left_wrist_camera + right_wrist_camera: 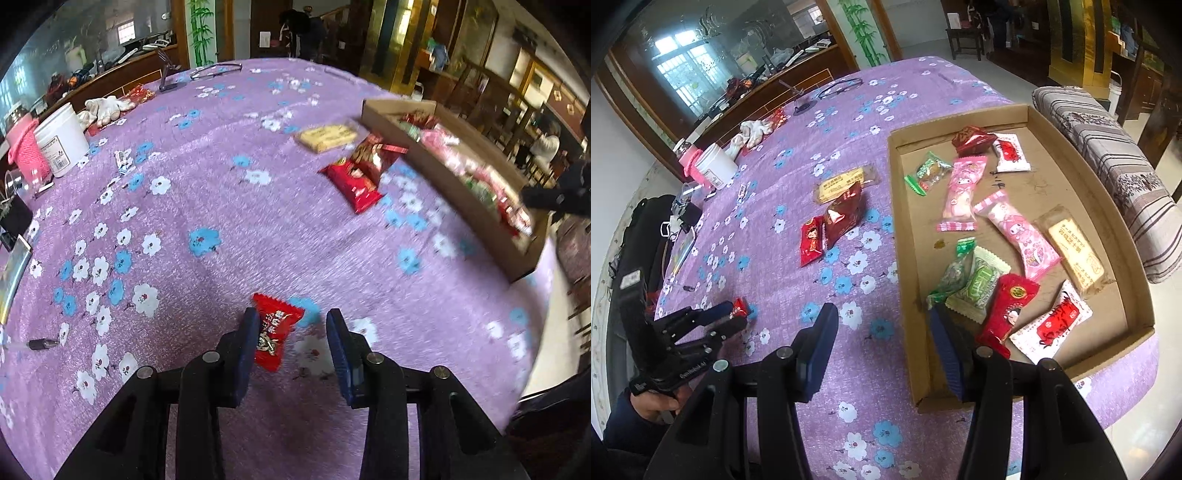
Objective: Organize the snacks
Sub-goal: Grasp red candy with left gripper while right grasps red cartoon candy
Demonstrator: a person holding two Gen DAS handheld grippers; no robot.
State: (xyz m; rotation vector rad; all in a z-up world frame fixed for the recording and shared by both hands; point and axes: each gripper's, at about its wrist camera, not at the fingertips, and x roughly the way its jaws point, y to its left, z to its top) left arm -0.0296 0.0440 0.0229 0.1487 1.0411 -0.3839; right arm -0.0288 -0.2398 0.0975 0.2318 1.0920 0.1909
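Purple floral cloth (258, 229); small red candy (275, 332), crinkled wrapper.

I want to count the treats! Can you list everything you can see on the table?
small red candy: 1, red, between the left gripper's fingers
cardboard tray: 1, brown, right side of table
snacks in the tray: about a dozen, pink, green, red, white, tan
yellow biscuit pack: 1, on the cloth left of tray
dark red shiny packet: 1, beside the biscuit pack
flat red packet: 1, next to the shiny packet
white tub: 1, far left edge
tablecloth: 1, purple with flowers
left gripper: 1, black, blue pads, around the candy
right gripper: 1, open, over the tray's near left wall
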